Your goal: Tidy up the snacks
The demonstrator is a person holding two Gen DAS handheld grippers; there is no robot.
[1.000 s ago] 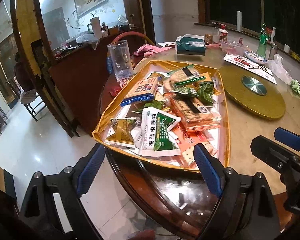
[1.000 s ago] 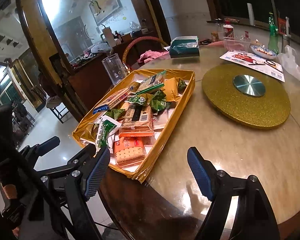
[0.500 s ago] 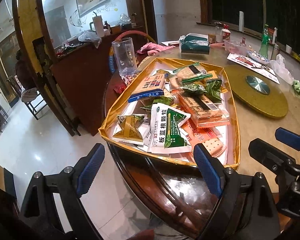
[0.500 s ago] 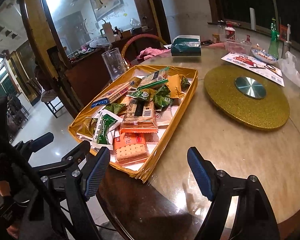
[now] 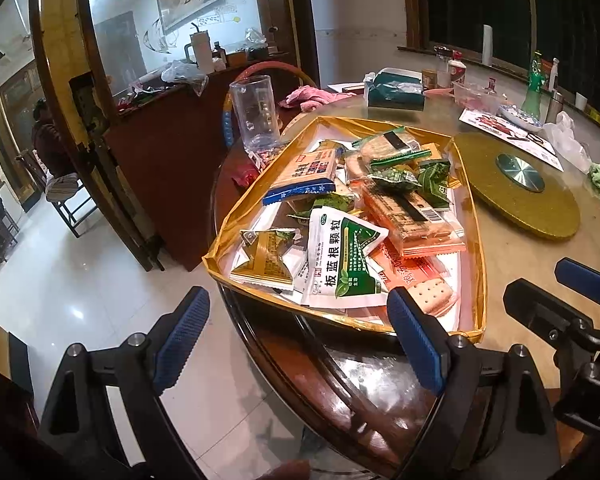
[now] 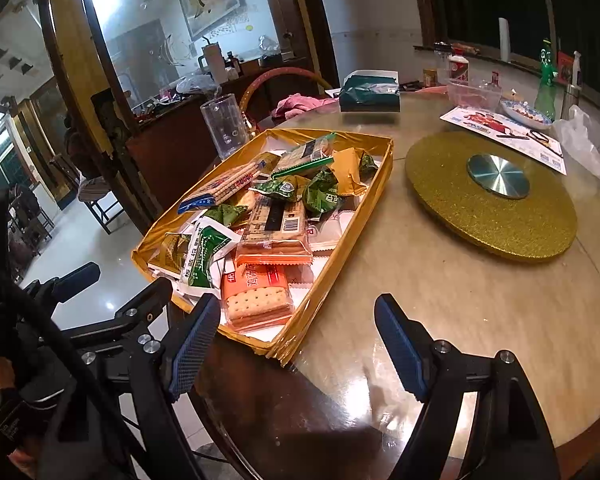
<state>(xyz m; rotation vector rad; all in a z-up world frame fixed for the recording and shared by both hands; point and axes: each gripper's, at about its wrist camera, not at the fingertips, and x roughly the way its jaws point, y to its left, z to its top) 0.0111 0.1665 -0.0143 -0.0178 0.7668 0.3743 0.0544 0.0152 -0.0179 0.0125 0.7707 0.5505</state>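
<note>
A shallow gold foil tray heaped with wrapped snacks is seen at the centre of the left wrist view, resting on the near edge of a round marbled table. The left gripper, with blue-padded jaws spread wide and empty, is held low in the frame, just short of the tray's near rim. In the right wrist view the tray sits centre left; the right gripper, likewise spread and empty, is held below its near corner. A white and green sachet lies nearest the left gripper.
</note>
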